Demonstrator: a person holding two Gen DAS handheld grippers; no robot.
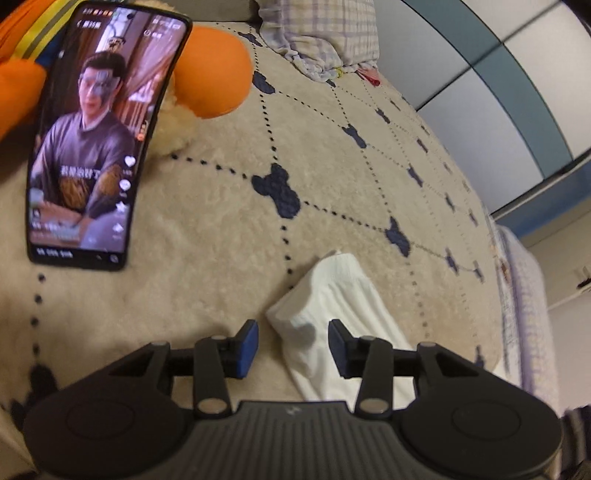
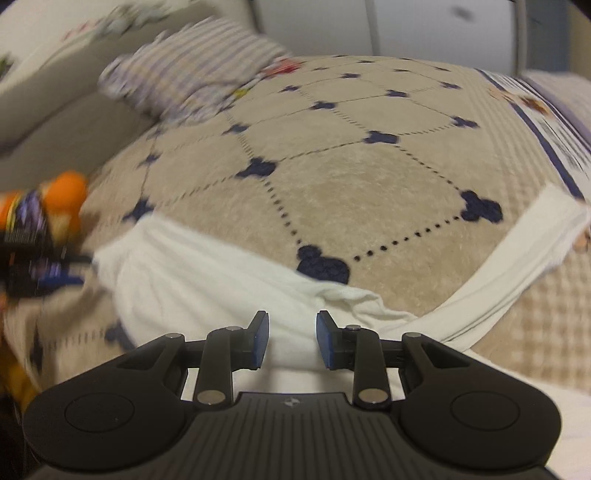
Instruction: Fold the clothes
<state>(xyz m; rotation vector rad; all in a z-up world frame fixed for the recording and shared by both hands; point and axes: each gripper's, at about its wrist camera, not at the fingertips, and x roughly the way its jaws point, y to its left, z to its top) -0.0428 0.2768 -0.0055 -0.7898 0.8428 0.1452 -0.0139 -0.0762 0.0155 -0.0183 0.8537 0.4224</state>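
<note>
A white garment (image 1: 332,291) lies on the beige blanket (image 1: 221,221), one folded end pointing away from me. My left gripper (image 1: 293,343) hovers just over that end with its blue pads apart on either side of the cloth, not pressing it. In the right wrist view the same white garment (image 2: 192,273) spreads wide across the blanket (image 2: 369,192), with a long strip (image 2: 524,254) running off to the right. My right gripper (image 2: 291,336) stands over the garment's near edge, its pads apart and nothing pinched between them.
A phone (image 1: 99,140) playing a video leans on an orange plush toy (image 1: 214,70) at the far left. A crumpled plaid cloth (image 1: 317,33) lies at the back. The bed's edge and blue-grey wall panels (image 1: 498,92) are on the right.
</note>
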